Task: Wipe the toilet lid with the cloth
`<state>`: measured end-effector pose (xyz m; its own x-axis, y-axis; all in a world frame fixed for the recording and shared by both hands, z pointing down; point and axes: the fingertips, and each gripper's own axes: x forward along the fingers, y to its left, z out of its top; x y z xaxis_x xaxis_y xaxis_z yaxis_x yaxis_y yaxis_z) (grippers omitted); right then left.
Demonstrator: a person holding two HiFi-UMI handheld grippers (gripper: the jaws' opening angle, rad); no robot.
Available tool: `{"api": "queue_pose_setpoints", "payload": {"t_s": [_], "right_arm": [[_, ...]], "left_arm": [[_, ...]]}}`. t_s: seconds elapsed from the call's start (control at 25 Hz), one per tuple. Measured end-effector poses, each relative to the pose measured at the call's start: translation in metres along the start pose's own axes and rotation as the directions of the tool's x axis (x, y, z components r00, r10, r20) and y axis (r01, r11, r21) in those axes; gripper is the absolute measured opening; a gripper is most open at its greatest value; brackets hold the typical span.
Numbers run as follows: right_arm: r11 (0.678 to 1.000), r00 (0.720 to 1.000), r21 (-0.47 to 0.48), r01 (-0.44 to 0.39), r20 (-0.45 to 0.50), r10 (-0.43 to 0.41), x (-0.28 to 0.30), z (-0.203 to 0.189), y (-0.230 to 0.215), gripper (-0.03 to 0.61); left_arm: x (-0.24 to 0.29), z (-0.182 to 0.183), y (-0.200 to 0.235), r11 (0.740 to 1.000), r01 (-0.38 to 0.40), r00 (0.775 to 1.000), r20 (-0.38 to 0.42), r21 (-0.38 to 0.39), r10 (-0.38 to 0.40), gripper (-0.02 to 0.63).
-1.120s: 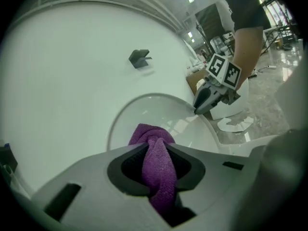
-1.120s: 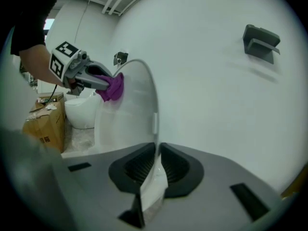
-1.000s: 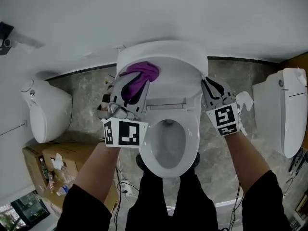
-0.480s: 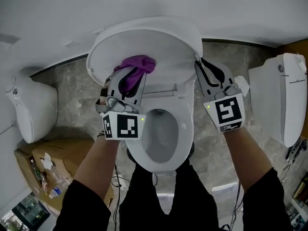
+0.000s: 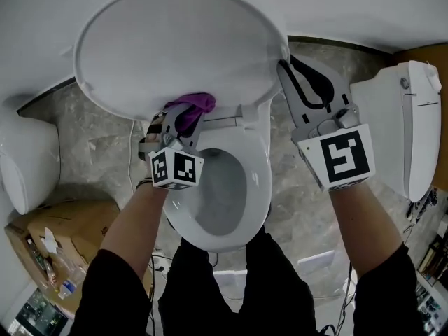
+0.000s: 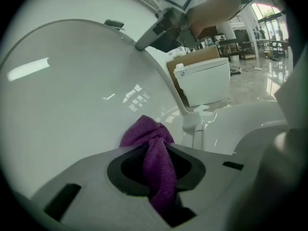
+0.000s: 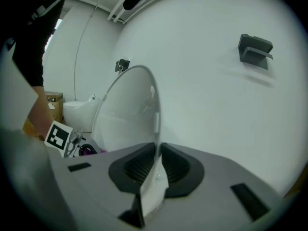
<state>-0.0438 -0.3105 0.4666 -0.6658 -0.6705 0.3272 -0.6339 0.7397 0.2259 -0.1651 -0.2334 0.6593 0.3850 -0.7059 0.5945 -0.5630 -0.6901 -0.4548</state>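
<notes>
The white toilet lid (image 5: 175, 47) stands raised over the open bowl (image 5: 217, 187). My left gripper (image 5: 183, 121) is shut on a purple cloth (image 5: 194, 106), which presses against the lid's lower inner face near the hinge. In the left gripper view the cloth (image 6: 156, 150) bunches between the jaws against the glossy lid (image 6: 62, 95). My right gripper (image 5: 285, 68) is shut on the lid's right edge. In the right gripper view the thin lid rim (image 7: 155, 124) runs between the dark pads (image 7: 178, 170), and the left gripper's marker cube (image 7: 58, 136) shows beyond.
A second white toilet (image 5: 399, 117) stands close on the right and a third (image 5: 21, 159) on the left. An open cardboard box (image 5: 56, 236) with litter sits on the floor at lower left. A white wall (image 5: 364, 5) rises just behind the lid.
The lid has swung up and now fills the top of the head view. The right gripper rose with its edge. The cloth sits lower on the lid, near the hinge.
</notes>
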Motion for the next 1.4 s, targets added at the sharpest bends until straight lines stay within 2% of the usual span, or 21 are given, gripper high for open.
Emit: {"api": "queue_pose_setpoints", "payload": {"t_s": [0.32, 0.44, 0.64, 0.92, 1.2, 1.4], "right_arm": [[1.0, 1.0, 0.008, 0.029, 0.001, -0.029, -0.001, 0.0, 0.0, 0.035], [0.998, 0.999, 0.026, 0.051, -0.014, -0.05, -0.003, -0.004, -0.003, 0.035], [0.998, 0.997, 0.031, 0.052, -0.057, -0.05, -0.001, -0.007, -0.003, 0.035], [0.999, 0.993, 0.036, 0.027, -0.117, -0.023, 0.0, -0.01, -0.002, 0.035], [0.999, 0.987, 0.037, -0.036, -0.156, 0.041, 0.002, -0.012, -0.001, 0.035], [0.997, 0.993, 0.032, -0.07, -0.096, 0.073, 0.001, -0.009, -0.001, 0.035]], "left_arm": [[0.011, -0.01, -0.017, 0.999, 0.043, 0.998, -0.034, -0.028, -0.044, 0.081], [-0.007, 0.022, 0.007, 1.0, 0.021, 1.0, 0.007, -0.019, -0.021, 0.08], [-0.056, 0.1, 0.075, 0.998, -0.065, 0.993, 0.104, 0.028, 0.062, 0.08], [-0.105, 0.184, 0.141, 0.987, -0.138, 0.98, 0.153, 0.084, 0.124, 0.08], [-0.116, 0.223, 0.159, 0.978, -0.168, 0.977, 0.157, 0.128, 0.147, 0.081], [-0.092, 0.222, 0.135, 0.98, -0.169, 0.974, 0.167, 0.105, 0.15, 0.08]]}}
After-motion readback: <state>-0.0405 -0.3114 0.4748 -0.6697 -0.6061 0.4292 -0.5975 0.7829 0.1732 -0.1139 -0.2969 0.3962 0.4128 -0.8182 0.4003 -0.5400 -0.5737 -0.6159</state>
